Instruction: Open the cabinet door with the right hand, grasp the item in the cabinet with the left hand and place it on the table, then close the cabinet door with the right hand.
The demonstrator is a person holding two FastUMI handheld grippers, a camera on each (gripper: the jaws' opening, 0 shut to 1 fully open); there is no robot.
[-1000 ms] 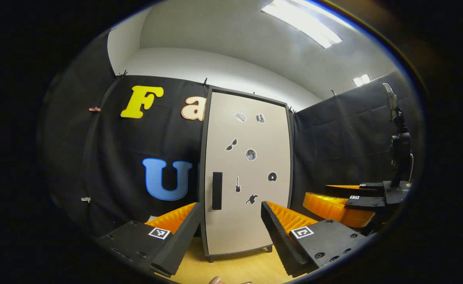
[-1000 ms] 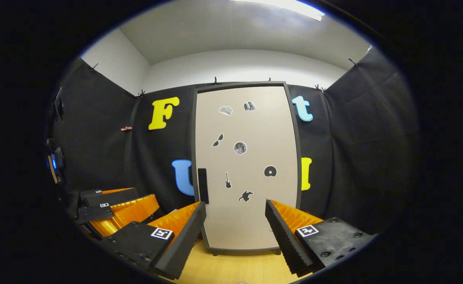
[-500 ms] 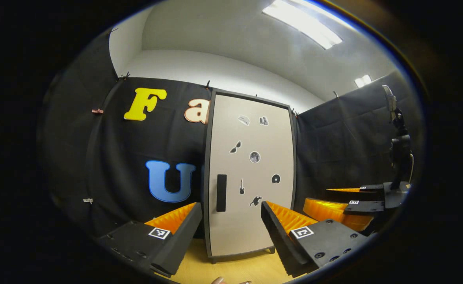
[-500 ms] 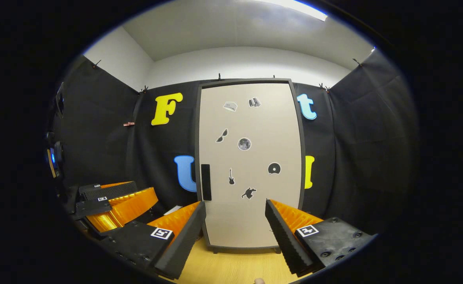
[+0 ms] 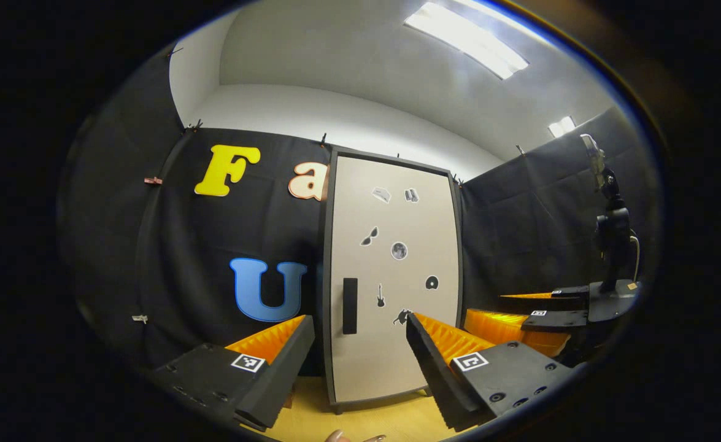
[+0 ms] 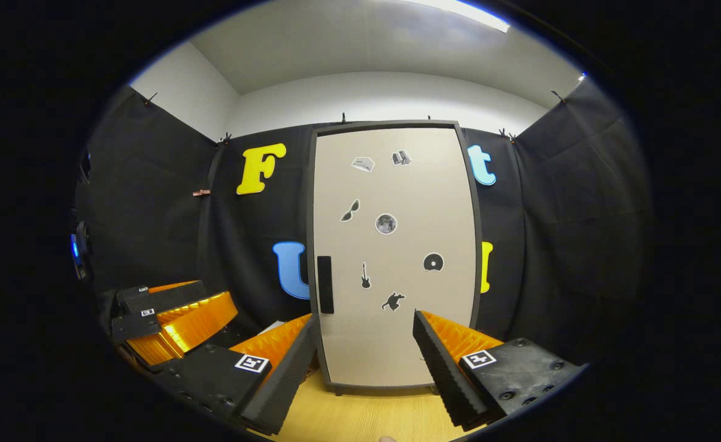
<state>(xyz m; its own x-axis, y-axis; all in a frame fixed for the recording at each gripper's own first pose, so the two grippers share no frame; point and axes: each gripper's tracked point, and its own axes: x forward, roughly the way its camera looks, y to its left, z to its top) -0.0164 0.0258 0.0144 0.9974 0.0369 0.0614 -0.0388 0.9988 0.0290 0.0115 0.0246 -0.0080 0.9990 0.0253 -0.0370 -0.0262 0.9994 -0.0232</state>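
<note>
1. The cabinet [image 6: 394, 258] stands shut on the table [image 6: 360, 417], straight ahead of the right gripper [image 6: 363, 356]; its contents are hidden behind the closed door [image 5: 394, 276].
2. Small stickers [image 6: 386, 223] dot the door, and a dark handle [image 6: 324, 293] sits at its left edge, just above the right gripper's left finger.
3. Both grippers are open and empty; the left gripper [image 5: 357, 359] faces the cabinet too, the handle just above the gap between its fingers.
</note>
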